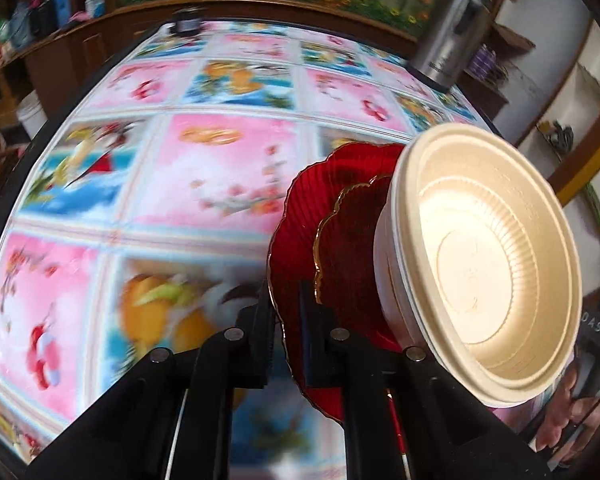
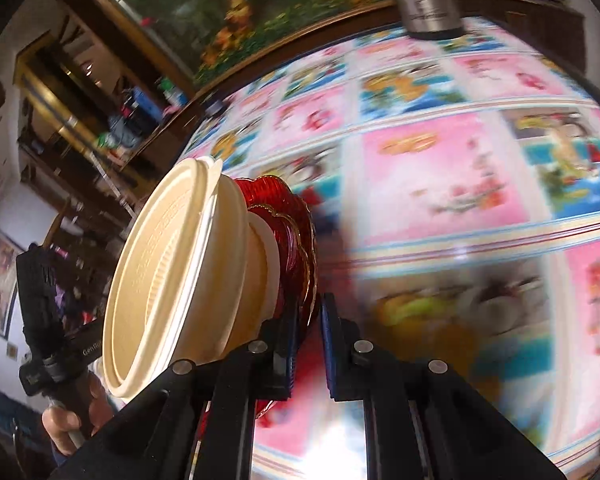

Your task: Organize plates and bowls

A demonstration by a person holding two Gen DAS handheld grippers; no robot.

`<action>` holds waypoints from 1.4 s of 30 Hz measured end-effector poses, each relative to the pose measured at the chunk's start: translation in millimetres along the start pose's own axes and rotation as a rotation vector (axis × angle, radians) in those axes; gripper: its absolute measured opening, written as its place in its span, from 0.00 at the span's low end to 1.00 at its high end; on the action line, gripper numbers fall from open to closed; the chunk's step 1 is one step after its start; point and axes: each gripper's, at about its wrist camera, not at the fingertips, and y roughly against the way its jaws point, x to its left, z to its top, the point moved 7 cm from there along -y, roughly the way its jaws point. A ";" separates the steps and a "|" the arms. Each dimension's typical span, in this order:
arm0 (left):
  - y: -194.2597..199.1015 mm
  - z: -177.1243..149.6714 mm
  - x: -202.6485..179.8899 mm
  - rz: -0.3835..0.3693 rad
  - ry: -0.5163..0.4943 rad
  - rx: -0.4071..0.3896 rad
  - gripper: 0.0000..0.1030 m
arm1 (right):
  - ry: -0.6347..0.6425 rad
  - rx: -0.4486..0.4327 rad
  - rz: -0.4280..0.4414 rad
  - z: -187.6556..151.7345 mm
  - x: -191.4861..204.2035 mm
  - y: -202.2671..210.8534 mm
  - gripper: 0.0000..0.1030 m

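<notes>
A stack of dishes hangs above the table, held from two sides. Its base is a large red ribbed plate [image 1: 296, 236] with a smaller gold-rimmed red plate [image 1: 348, 248] on it. Nested cream bowls [image 1: 480, 248] sit on top. My left gripper [image 1: 286, 320] is shut on the large plate's rim. In the right wrist view my right gripper [image 2: 306, 332] is shut on the opposite rim of the red plate [image 2: 302, 240], with the cream bowls [image 2: 172, 280] to its left. The stack looks tilted in both views.
The table carries a pink and blue flowered cloth [image 1: 220, 168]. A steel thermos [image 1: 448, 32] stands at its far edge, and a small dark object [image 1: 186, 20] sits at the far left corner. Wooden shelves surround the table. A person's hand [image 2: 64, 420] grips the other handle.
</notes>
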 end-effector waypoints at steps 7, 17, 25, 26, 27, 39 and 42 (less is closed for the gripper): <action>-16.9 18.6 -25.6 0.026 -0.009 0.008 0.07 | -0.041 -0.046 -0.028 18.1 -27.8 6.2 0.11; -19.4 17.0 -22.0 -0.019 0.012 -0.012 0.14 | -0.034 -0.056 -0.035 16.0 -32.8 4.8 0.15; 8.7 5.1 -8.3 -0.014 0.029 -0.078 0.48 | -0.027 -0.130 -0.067 10.9 -36.9 37.9 0.30; 14.8 2.3 -7.5 -0.005 0.028 -0.100 0.51 | -0.027 -0.148 -0.068 7.7 -36.9 45.9 0.32; 19.2 0.3 -7.3 0.002 0.024 -0.115 0.52 | -0.024 -0.159 -0.067 4.9 -35.9 50.6 0.36; 67.8 -38.0 -43.8 0.102 -0.144 -0.330 0.78 | 0.086 -0.223 -0.132 -47.5 -12.5 79.6 0.53; 66.9 -44.5 -48.5 0.133 -0.174 -0.342 0.80 | 0.096 -0.232 -0.127 -54.7 -6.0 82.6 0.63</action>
